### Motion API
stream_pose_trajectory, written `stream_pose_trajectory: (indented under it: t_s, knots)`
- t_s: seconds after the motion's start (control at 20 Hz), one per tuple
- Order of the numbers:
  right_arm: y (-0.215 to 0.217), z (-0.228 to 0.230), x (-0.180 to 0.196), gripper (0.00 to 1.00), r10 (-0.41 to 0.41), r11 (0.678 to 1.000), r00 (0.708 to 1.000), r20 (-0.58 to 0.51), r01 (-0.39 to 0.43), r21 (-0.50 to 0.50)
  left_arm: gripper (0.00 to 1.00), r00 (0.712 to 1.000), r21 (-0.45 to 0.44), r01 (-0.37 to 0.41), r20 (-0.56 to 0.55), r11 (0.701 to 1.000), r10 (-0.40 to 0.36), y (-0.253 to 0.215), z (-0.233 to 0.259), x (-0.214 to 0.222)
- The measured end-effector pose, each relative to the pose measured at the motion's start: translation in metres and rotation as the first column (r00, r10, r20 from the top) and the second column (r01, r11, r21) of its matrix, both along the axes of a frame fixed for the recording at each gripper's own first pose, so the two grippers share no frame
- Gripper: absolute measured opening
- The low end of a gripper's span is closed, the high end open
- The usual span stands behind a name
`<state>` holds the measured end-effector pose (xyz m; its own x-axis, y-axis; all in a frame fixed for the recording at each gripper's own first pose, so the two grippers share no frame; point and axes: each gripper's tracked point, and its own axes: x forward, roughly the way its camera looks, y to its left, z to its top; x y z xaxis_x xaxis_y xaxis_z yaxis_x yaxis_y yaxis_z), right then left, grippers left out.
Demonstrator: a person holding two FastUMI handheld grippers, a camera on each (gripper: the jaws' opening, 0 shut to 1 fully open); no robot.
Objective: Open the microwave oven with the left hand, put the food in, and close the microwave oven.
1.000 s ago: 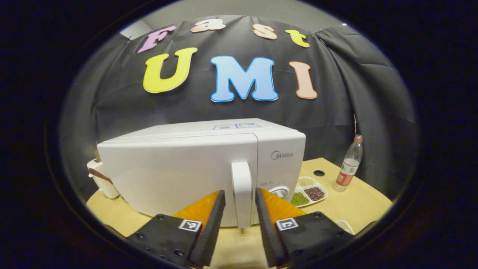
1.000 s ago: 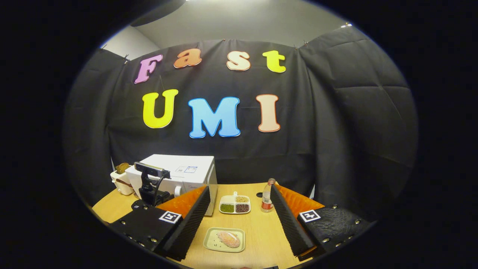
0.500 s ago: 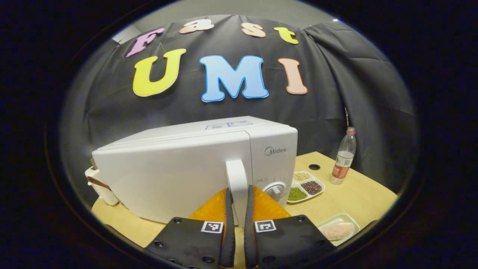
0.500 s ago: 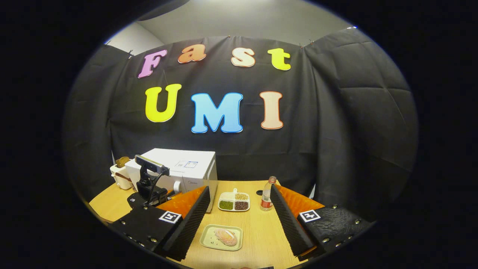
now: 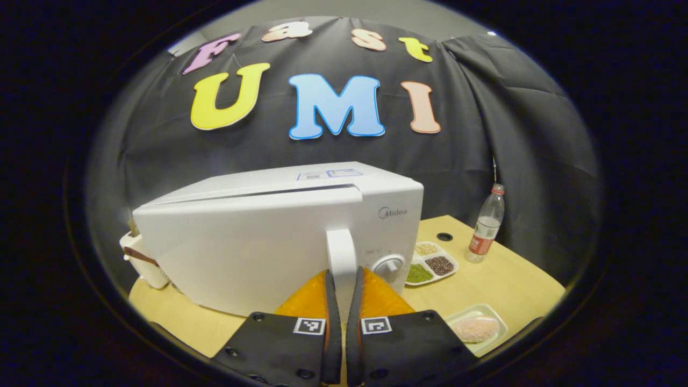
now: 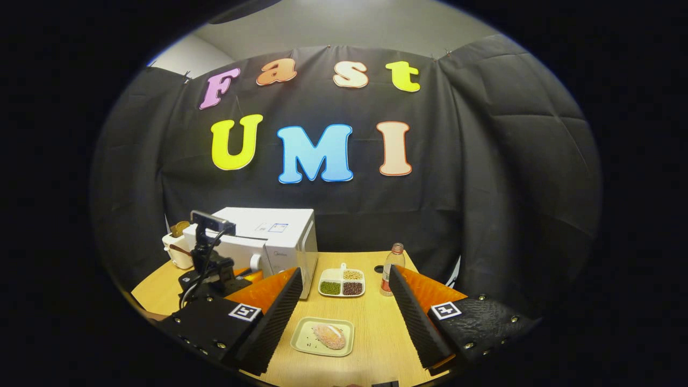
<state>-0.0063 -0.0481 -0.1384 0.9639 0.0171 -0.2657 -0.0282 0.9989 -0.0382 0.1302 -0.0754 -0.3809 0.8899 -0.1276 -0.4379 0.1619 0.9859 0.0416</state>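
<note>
The white microwave oven (image 5: 279,236) stands at the table's (image 5: 516,285) left side, its door (image 5: 242,247) swung slightly ajar. The left gripper (image 5: 339,301) has both fingers clamped on the door's upright handle (image 5: 341,258). Nearer, to the right, the food (image 6: 329,336) lies on a pale tray (image 6: 322,337). The right gripper (image 6: 344,317) hangs above that tray, jaws spread wide and holding nothing.

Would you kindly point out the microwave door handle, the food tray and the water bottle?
door handle (image 5: 341,252), left gripper view, its upper part.
food tray (image 6: 302,342), right gripper view, bare left rim.
water bottle (image 5: 485,226), left gripper view, mid body.
</note>
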Motion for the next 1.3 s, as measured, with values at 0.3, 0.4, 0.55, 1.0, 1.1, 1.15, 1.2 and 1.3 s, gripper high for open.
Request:
stream_pose_trajectory:
  t_s: [0.3, 0.4, 0.55, 1.0, 1.1, 1.15, 1.2, 1.3]
  knots:
    - [0.017, -0.005, 0.015, 0.99, 0.044, 0.997, 0.999, 0.004, -0.044, 0.058, 0.1, 0.992, -0.005, 0.114, -0.053, 0.994, -0.114, 0.018, 0.009, -0.063]
    - [0.033, -0.006, 0.018, 0.99, 0.087, 0.994, 0.996, 0.001, -0.087, 0.059, 0.09, 0.982, 0.0, 0.172, -0.079, 0.985, -0.172, 0.024, 0.011, -0.081]
    - [0.057, -0.005, 0.015, 0.99, 0.137, 0.989, 0.991, -0.002, -0.136, 0.058, 0.09, 0.964, 0.022, 0.249, -0.104, 0.968, -0.246, 0.043, 0.019, -0.111]
    - [0.111, -0.028, 0.007, 0.99, 0.201, 0.977, 0.978, -0.052, -0.197, 0.079, 0.1, 0.92, 0.0, 0.351, -0.189, 0.937, -0.344, 0.113, 0.03, -0.198]
    - [0.122, -0.034, 0.008, 0.99, 0.21, 0.975, 0.975, -0.066, -0.205, 0.082, 0.08, 0.906, -0.004, 0.374, -0.215, 0.928, -0.366, 0.134, 0.032, -0.216]
    - [0.127, -0.037, 0.009, 0.99, 0.215, 0.974, 0.974, -0.076, -0.209, 0.083, 0.1, 0.9, 0.009, 0.388, -0.222, 0.922, -0.376, 0.145, 0.033, -0.225]
    - [0.135, -0.041, 0.01, 0.99, 0.222, 0.973, 0.972, -0.083, -0.215, 0.086, 0.08, 0.895, 0.018, 0.396, -0.229, 0.918, -0.382, 0.156, 0.034, -0.232]
    - [0.153, -0.046, 0.011, 0.99, 0.243, 0.967, 0.966, -0.089, -0.234, 0.1, 0.1, 0.894, 0.016, 0.392, -0.242, 0.92, -0.377, 0.179, 0.035, -0.245]
